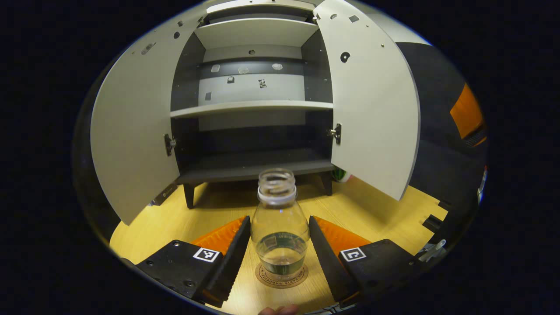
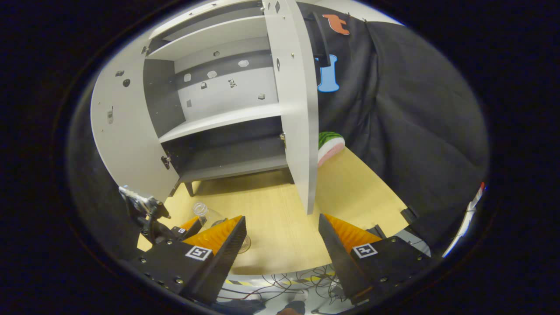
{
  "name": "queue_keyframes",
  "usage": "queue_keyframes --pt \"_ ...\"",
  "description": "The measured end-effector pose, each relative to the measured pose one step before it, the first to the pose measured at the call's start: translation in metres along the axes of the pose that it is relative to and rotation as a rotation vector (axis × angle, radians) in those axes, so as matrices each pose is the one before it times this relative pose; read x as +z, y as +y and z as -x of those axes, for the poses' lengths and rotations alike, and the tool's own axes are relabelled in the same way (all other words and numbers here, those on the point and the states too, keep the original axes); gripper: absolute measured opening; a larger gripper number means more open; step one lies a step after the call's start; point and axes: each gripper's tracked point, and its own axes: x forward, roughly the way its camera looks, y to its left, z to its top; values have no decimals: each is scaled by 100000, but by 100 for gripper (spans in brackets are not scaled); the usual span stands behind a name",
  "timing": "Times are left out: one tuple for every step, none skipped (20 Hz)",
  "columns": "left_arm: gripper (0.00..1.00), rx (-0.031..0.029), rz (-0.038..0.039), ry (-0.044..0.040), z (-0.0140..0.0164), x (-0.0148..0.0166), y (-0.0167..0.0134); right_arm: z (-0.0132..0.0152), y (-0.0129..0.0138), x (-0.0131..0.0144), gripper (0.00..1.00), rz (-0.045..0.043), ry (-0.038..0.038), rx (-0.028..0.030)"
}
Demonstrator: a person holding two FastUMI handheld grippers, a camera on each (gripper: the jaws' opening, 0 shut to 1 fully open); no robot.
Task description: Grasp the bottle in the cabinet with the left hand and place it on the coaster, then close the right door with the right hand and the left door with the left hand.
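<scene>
Our left gripper (image 1: pixel 280 245) sits spread around the bottle (image 1: pixel 280 227), fingers on either side w/ a thin gap each way as far as we can judge, so nothing is clamped; the clear, capless bottle stands upright on the round coaster (image 1: pixel 281 276) on the wooden table (image 1: pixel 385 210), just in front of the cabinet (image 1: pixel 251 109). In the right gripper view our right gripper (image 2: pixel 280 238) hangs wide open and empty above the table, w/ the right door (image 2: pixel 297 109) edge-on just ahead and the left gripper (image 2: pixel 181 229) off to one side by the bottle (image 2: pixel 205 214). Both doors stand wide; the left door (image 1: pixel 135 131) swings out beside the left hand's path. We judge the placing done and the release as the step in hand: to do it well, back the left gripper straight out along its own line, keeping fingers off the glass so the bottle doesn't tip or slide off the coaster. Next, right gripper should meet the right door's outer face near the free edge and push it round smoothly. A green-and-pink object (image 2: pixel 330 146) lies beyond that door; whether it blocks the swing, we can't tell.
</scene>
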Motion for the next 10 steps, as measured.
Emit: queue_keyframes --pt "85 72 -560 -1621 93 990 -26 123 -107 512 100 -693 -1212 447" --pt "85 -35 -583 -1213 213 939 -58 80 -55 595 100 -599 -1384 428" --pt "85 -109 -359 -1693 196 1131 -83 29 -257 759 99 -461 -1510 149" --pt "85 265 -432 -1669 191 1220 26 109 -303 782 98 -219 -1700 394" --pt "85 107 -482 -2178 184 1502 49 171 -398 1113 100 33 -2409 120" --pt "85 123 -395 -2009 240 1381 -42 80 -535 1263 100 78 -2602 -176" --pt "85 563 -567 -2615 274 1776 171 112 -752 1465 100 -193 -2839 -43" --pt "84 256 -80 -2674 299 1660 175 59 -733 1625 100 -480 -3337 -185" --pt "84 721 -548 -2461 279 1844 246 -79 -774 1952 98 -808 -3920 234" --pt "84 2031 -546 -1625 374 1399 632 -107 -480 1504 98 -411 -2268 590"
